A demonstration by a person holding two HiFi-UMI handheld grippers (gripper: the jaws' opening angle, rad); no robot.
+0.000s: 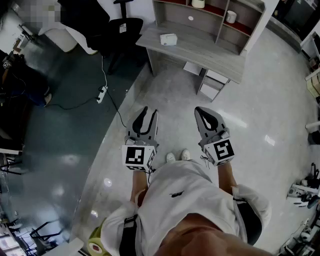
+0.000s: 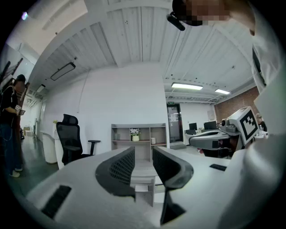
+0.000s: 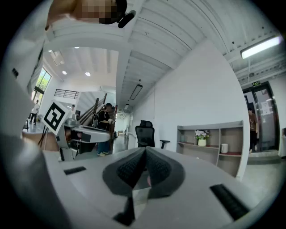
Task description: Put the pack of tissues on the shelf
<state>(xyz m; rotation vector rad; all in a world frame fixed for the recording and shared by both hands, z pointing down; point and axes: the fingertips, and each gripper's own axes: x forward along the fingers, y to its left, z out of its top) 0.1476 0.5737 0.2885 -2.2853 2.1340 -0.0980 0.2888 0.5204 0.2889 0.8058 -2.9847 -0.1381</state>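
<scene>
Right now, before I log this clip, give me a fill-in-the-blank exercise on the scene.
The pack of tissues lies on the ____, not yet on the shelf.
The left tongs stand ____, with nothing between them.
The right tongs are ____.
Missing words: desk; open; shut.

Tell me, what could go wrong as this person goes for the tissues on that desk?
1. The right gripper has its jaws together; unless they open, it may only shove the pack of tissues across the desk.
2. A power strip lies on the floor left of the way; a sidestep could catch it.
3. A white cup stands on the shelf and might get knocked.
</scene>
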